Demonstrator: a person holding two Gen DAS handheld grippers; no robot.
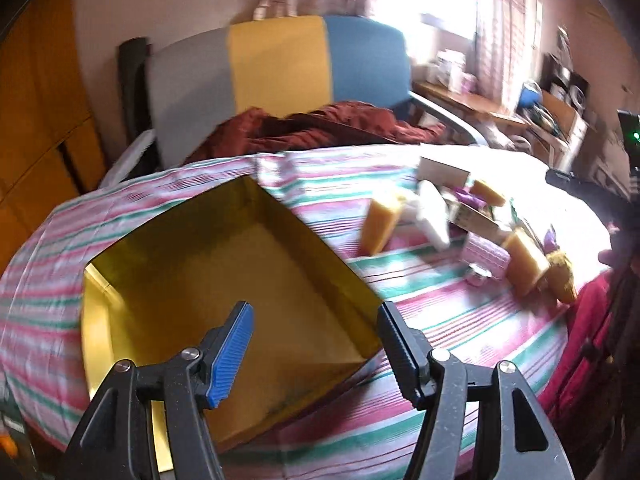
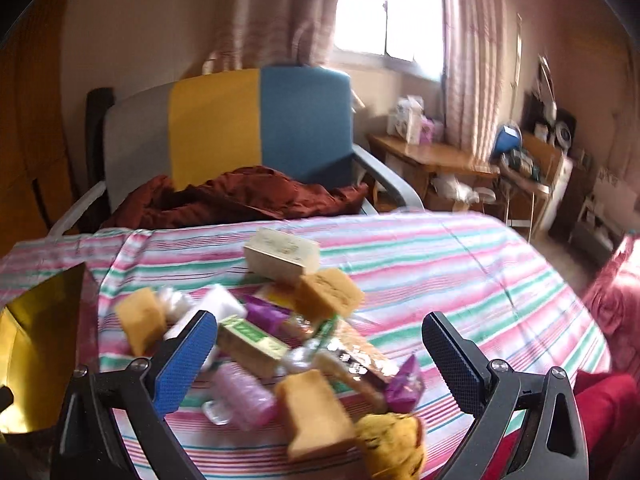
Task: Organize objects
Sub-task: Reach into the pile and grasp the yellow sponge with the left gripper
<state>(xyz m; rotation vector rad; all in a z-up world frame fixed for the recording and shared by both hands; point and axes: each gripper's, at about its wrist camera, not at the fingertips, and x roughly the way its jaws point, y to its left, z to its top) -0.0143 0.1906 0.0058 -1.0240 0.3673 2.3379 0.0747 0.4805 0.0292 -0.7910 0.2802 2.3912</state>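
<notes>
My left tongs (image 1: 316, 344) hang released w/ nothing between the fingers, poised over the near corner of a gold box (image 1: 224, 280). The box is open-topped, shiny yellow inside, and sits on the left part of the counter (image 1: 460, 328), which is covered w/ a pink, green & white striped cloth.

My right tongs (image 2: 320, 360) are also spread wide, gripping nothing, hovering just above a jumbled pile of small items (image 2: 288, 344) near the middle of the counter. The pile lies well apart from the box, to its right.

In the pile, as far as motion blur lets me tell: several tan sponge-like blocks, e.g. one at the left edge (image 2: 140, 320), one near the top (image 2: 330, 294), one at the front (image 2: 316, 412). A cream rectangular box (image 2: 282, 256) sits at the far side. A green-and-white carton (image 2: 252, 340) lies just beside my left finger, w/ a pink ribbed item (image 2: 244, 400) in front of it. A purple packet (image 2: 406, 384) is on the right; a yellow fuzzy thing (image 2: 392, 444) is nearest me.

Beyond the counter stands a chair (image 2: 216, 124) w/ a grey, yellow & blue back; a rust-red garment (image 2: 240, 196) lies crumpled on its seat. A bright window (image 2: 384, 8) w/ curtains is behind.
</notes>
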